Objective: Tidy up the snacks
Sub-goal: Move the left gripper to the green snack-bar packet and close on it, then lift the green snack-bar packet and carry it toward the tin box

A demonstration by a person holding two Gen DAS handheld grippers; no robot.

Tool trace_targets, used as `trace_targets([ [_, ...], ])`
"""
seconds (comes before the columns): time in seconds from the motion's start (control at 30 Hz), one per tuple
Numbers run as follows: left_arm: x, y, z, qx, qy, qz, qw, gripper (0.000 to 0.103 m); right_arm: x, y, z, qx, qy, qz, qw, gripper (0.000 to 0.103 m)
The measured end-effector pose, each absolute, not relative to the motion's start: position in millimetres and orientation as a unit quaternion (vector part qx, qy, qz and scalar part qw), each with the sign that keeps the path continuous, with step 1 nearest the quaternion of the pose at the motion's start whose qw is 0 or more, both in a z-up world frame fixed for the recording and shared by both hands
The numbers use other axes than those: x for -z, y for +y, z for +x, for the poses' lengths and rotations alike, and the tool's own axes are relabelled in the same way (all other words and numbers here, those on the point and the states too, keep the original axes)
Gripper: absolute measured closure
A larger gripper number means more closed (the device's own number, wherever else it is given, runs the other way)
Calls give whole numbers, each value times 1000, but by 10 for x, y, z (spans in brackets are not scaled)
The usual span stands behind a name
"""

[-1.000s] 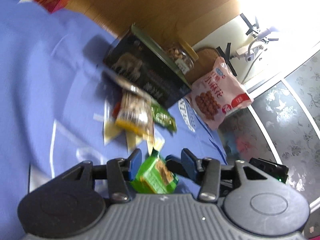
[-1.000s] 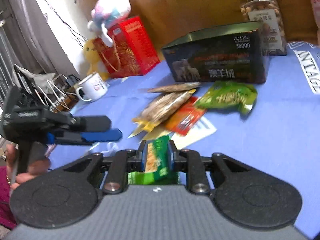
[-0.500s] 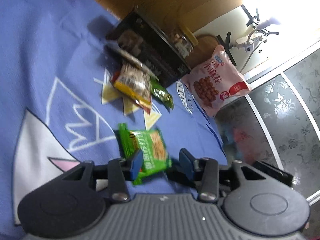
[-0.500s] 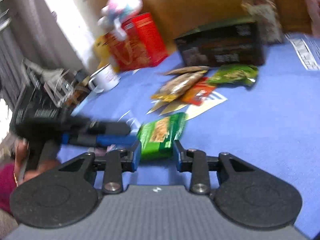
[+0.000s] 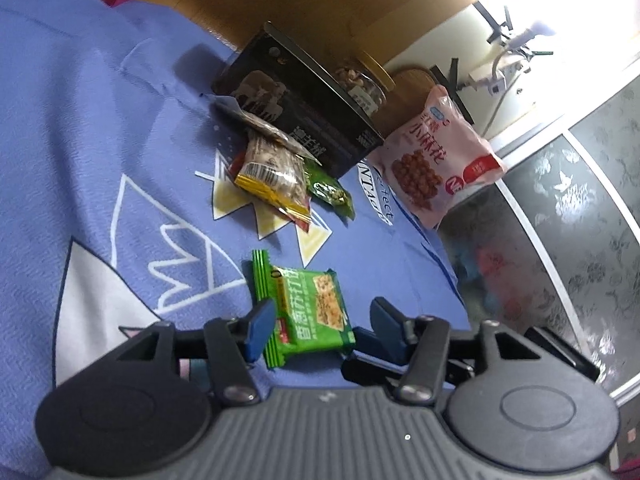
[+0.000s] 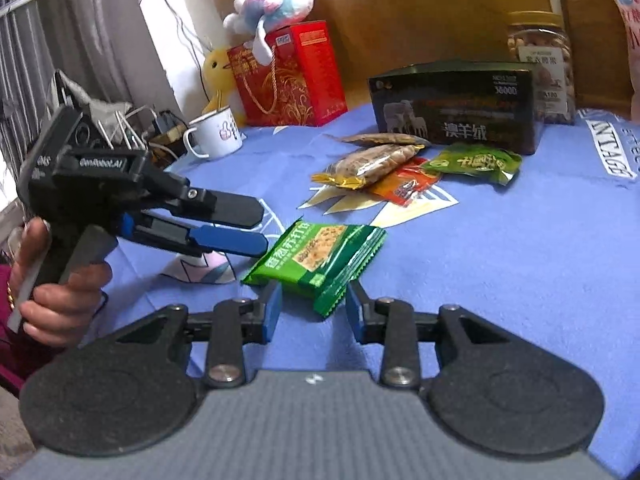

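A green cracker packet (image 6: 320,256) lies flat on the blue-clothed table (image 6: 520,264), just ahead of the right hand-held gripper (image 6: 313,312), whose blue-padded fingers stand wide apart with the packet's near corner between them, seemingly untouched. In the left wrist view the same packet (image 5: 308,312) sits between the widely spread fingers of the left hand-held gripper (image 5: 320,328); whether the left pad touches its edge is hard to tell at this angle. From the right wrist view, the left hand-held gripper (image 6: 236,224) reaches in from the left side, its tips just beside the packet's far corner.

Farther ahead of both hand-held grippers, a small pile of snack bags (image 6: 380,164) rests in front of a dark box (image 6: 452,112), with a green snack bag (image 6: 476,162) to the right of the pile. Beyond the box stand a jar of nuts (image 6: 540,64) and a pink snack bag (image 5: 436,160). Off to the left of the box are a red gift bag (image 6: 292,76), a plush toy (image 6: 276,4) and a white mug (image 6: 214,132).
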State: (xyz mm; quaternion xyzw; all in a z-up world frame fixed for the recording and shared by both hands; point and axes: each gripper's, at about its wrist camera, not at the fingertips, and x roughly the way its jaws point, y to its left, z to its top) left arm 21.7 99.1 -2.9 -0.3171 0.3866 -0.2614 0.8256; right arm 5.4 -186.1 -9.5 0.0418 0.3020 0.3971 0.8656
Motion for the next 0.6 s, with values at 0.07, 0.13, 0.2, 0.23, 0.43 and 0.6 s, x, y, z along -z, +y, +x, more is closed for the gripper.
trace_targets([
  [0.07, 24, 983, 217, 263, 387, -311, 827, 49, 111, -1845, 63, -395, 302, 36, 867, 65],
  [0.13, 9, 988, 213, 260, 387, -306, 830, 48, 115, -1831, 62, -393, 300, 29, 869, 65],
  [0.2, -30, 1014, 198, 248, 383, -292, 840, 48, 108, -1823, 57, -390, 297, 24, 871, 65],
  [0.23, -54, 1034, 187, 246, 379, -286, 845, 48, 105, -1821, 53, -389, 296, 20, 872, 65],
  [0.43, -28, 973, 194, 262, 389, -273, 840, 49, 124, -1792, 67, -389, 291, 15, 874, 65],
  [0.6, 114, 868, 220, 265, 398, -279, 833, 67, 129, -1760, 29, -388, 282, 5, 877, 63],
])
